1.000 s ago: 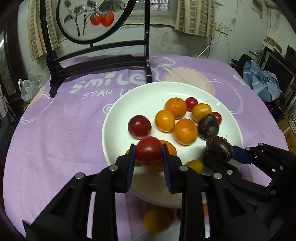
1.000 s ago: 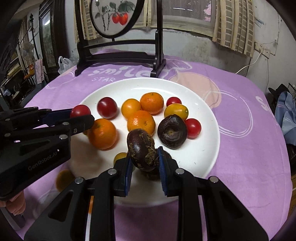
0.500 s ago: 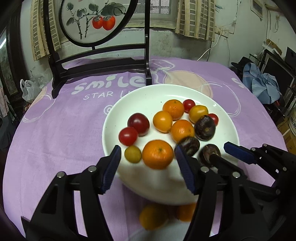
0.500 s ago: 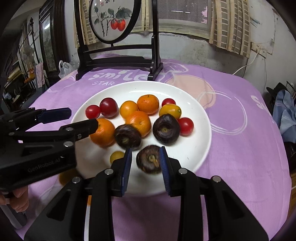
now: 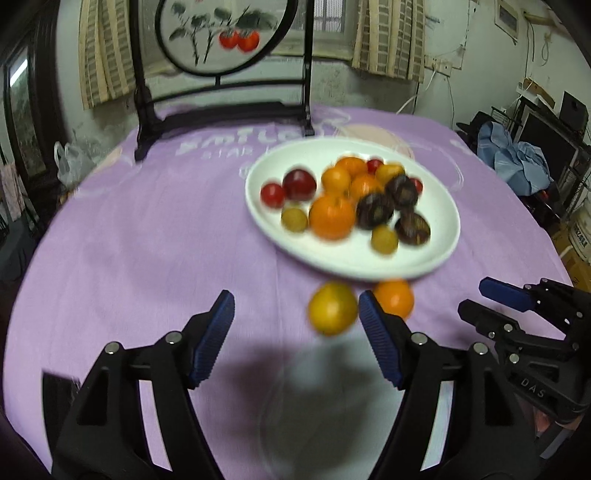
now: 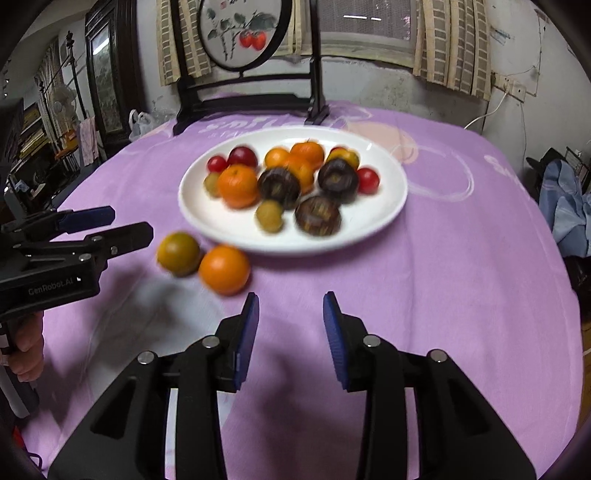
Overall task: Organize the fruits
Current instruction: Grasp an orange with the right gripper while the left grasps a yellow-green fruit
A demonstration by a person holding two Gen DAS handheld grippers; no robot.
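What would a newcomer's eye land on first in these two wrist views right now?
First the white plate at the middle of the purple tablecloth, heaped with oranges, red tomatoes and dark purple fruits. Next, two stray fruits on the cloth just off its near rim: a yellow-green citrus and an orange side by side. Behind stands a dark-framed round screen painted with red fruit.

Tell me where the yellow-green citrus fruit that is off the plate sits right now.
In the right wrist view the yellow-green citrus fruit lies on the purple tablecloth, off the near left rim of the white plate, beside an orange.
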